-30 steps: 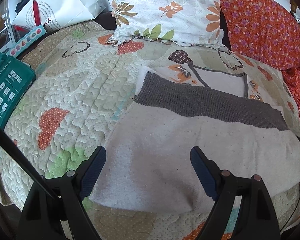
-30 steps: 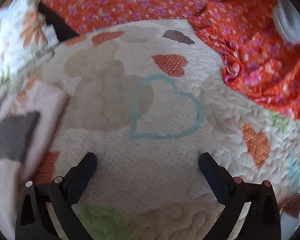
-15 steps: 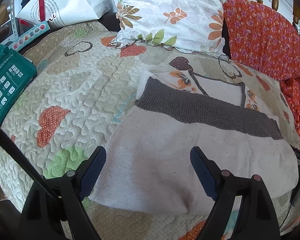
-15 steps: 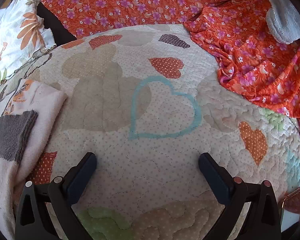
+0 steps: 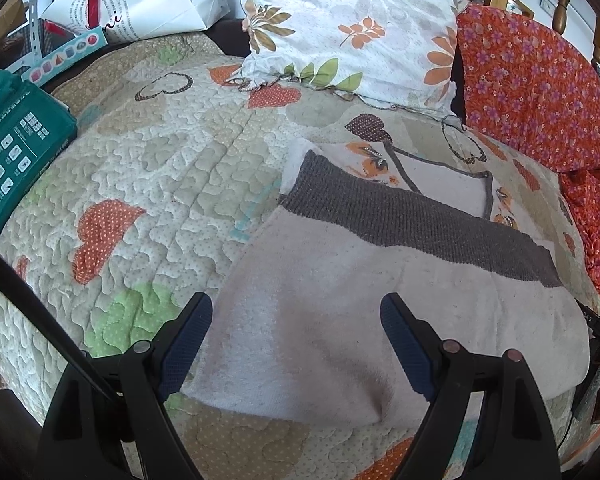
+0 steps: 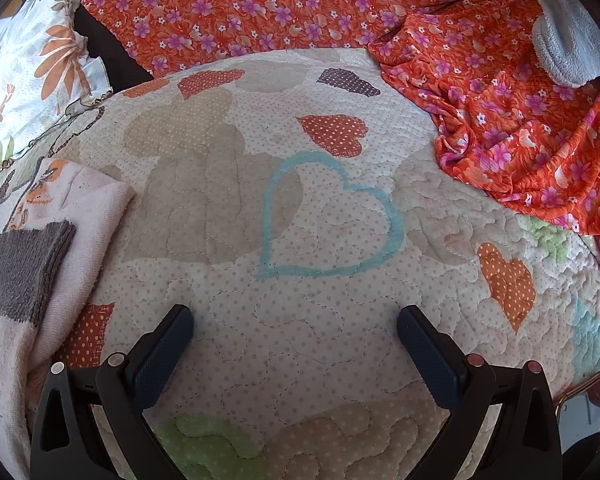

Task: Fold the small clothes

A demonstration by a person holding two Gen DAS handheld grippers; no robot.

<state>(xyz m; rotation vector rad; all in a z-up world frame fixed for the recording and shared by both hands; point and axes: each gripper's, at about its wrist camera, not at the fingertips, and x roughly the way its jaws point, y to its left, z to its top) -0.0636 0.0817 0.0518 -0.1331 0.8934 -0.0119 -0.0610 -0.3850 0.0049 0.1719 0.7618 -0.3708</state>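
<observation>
Pale knit garment (image 5: 380, 312) lies folded beneath the left gripper (image 5: 296, 340), spread wide, grasping nothing.

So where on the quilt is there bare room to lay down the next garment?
Bare quilt around the blue heart outline, between the folded garment and orange floral fabric. Also between the garment and green box. Crowded by the pillow.

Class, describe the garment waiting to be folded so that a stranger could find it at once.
Start at the heart-patterned quilt covering the bed. In front of the leaf-print pillow lies a pale pink knitted top, spread flat. A broad dark grey band across it sets it apart from the orange floral fabric beside it.
</observation>
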